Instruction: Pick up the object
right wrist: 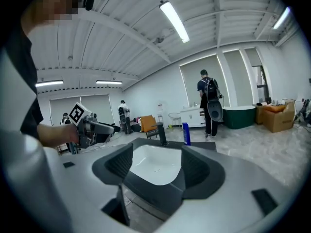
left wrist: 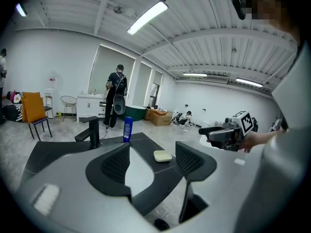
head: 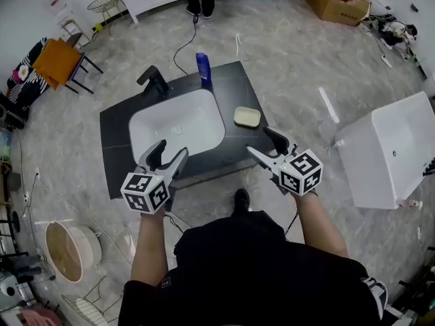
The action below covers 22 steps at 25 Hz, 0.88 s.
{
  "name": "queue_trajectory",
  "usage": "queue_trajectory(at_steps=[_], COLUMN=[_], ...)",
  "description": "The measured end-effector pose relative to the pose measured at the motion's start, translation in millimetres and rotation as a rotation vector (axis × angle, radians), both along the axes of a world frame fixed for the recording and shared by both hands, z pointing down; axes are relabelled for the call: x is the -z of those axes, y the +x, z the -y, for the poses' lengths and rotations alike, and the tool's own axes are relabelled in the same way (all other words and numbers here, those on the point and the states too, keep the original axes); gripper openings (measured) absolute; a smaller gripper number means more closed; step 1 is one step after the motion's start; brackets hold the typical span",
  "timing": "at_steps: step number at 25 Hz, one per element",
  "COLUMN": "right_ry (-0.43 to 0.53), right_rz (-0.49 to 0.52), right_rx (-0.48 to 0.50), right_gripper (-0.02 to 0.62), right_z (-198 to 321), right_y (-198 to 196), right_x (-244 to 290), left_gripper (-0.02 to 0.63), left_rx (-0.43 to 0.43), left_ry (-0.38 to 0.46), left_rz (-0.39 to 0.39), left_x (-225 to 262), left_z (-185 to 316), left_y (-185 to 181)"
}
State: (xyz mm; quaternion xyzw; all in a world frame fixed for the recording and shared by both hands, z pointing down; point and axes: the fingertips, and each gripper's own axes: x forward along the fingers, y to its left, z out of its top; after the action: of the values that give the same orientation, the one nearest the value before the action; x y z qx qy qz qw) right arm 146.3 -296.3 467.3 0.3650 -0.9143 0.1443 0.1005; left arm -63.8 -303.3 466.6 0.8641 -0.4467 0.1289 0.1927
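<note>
so the left hand-held gripper (left wrist: 152, 163) has its jaws wide apart with nothing in them, framing the pale soap bar (left wrist: 163, 156) on the dark counter (left wrist: 58, 152) beside the sink (left wrist: 141, 173), blue bottle (left wrist: 128, 129) and black faucet (left wrist: 91, 132) further back, right hand-held gripper (left wrist: 204, 133) off to the right

We look steeply down from the head onto the bench (head: 231, 87); cameras on the left gripper (head: 170, 153) and right gripper (head: 259, 141) face it low, close, sharing its sink (head: 178, 124).

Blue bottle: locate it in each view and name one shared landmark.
Head view: blue bottle upper centre, at the far edge of the counter.
Left gripper view: blue bottle left of centre.
Right gripper view: blue bottle right of centre.
Shared landmark: black faucet, just left of it.
</note>
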Motion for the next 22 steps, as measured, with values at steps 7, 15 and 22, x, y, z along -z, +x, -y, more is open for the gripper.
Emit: queue_trajectory(at_steps=[7, 15, 22], right_ry=[-0.054, -0.133, -0.199], right_rz=[-0.052, -0.185, -0.276], right_rx=[0.02, 0.017, 0.038], right_gripper=[0.29, 0.29, 0.29], right_z=[39.7, 74.2, 101.8], right_y=[12.0, -8.6, -29.1], right_x=[-28.6, -69.4, -102.3], left_gripper=[0.29, 0.279, 0.272], left_rx=[0.011, -0.037, -0.054], left_ry=[-0.016, -0.061, -0.121], left_rz=[0.007, -0.019, -0.049], left_x=[-4.2, -24.7, -50.5], left_z=[31.1, 65.9, 80.1], left_y=[2.1, -18.5, -35.9])
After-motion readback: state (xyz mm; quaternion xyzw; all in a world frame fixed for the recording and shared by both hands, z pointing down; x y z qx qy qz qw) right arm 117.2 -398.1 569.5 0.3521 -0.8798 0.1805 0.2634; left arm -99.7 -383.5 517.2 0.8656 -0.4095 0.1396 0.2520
